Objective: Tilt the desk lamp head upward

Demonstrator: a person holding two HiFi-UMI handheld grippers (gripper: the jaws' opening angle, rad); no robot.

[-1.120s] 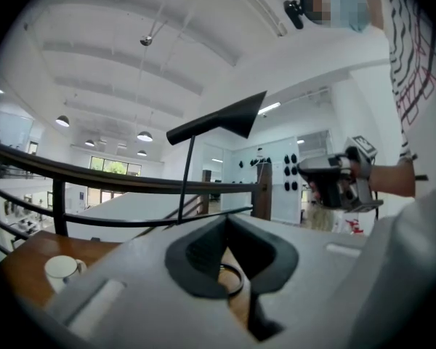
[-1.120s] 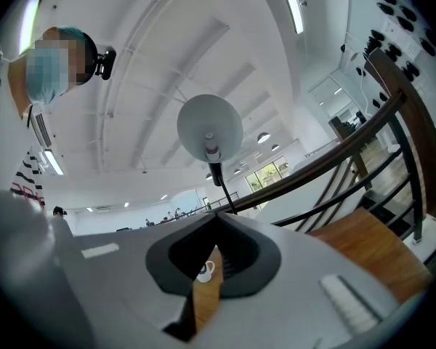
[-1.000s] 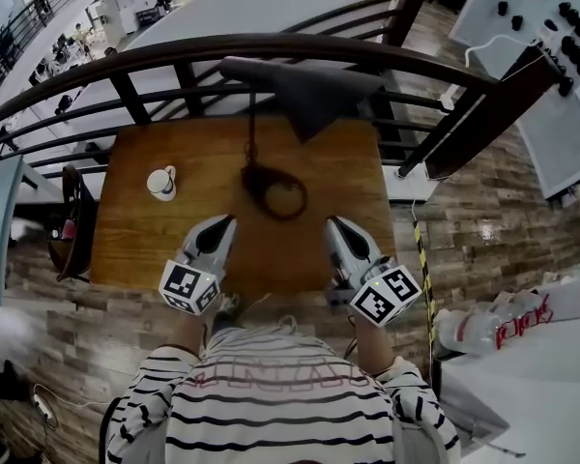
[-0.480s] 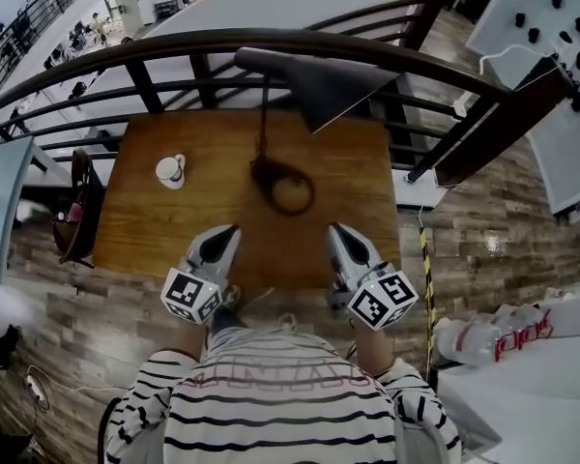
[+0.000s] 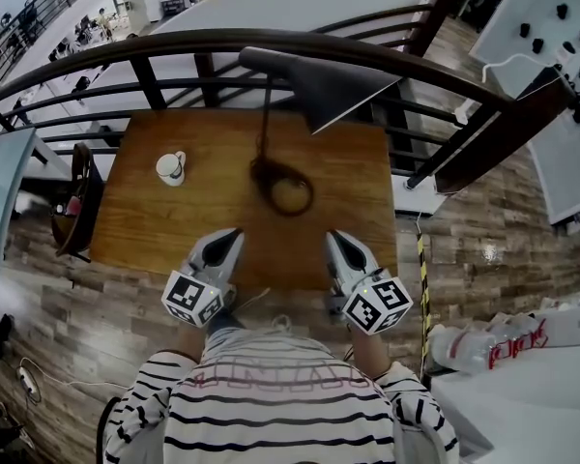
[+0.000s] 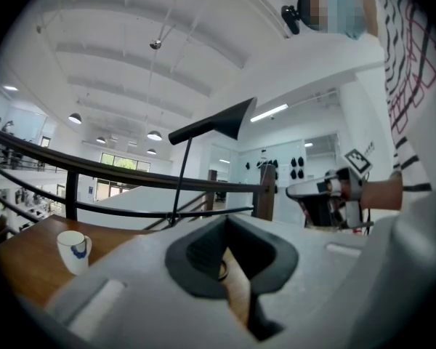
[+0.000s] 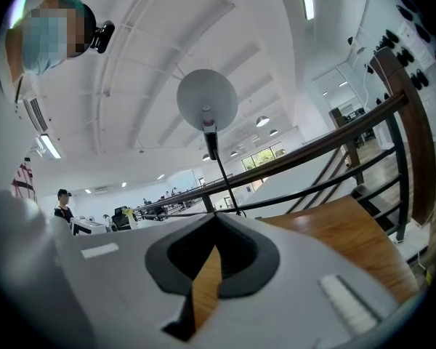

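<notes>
both hand-held grippers lie slightly further from the lamp base (image 5: 261, 174) than a second ago, drawn back toward the person's striped shirt; lamp and mug have kept their places on the desk (image 5: 155, 230).

left hand-held gripper (image 5: 235, 232) and right hand-held gripper (image 5: 332, 236): each near the front edge of the desk, one to either side of the lamp base and well apart from it. jaws closed together on both, nothing between them.

lamp head (image 5: 324, 83): a dark cone carried high on a thin stem above and behind the lamp base, its open face turned down toward the person.

mug (image 5: 170, 168): left of the lamp base, clear of the stem.

stage: this scene fits a head waiting to be raised, or one already raised with the tools pulled back; the angle alone does not decide.

handling: the stem looks slender and the ring base light. any tilting probably wants a slow push at the rim of the cone, with the lamp base steadied and the mug side avoided.
</notes>
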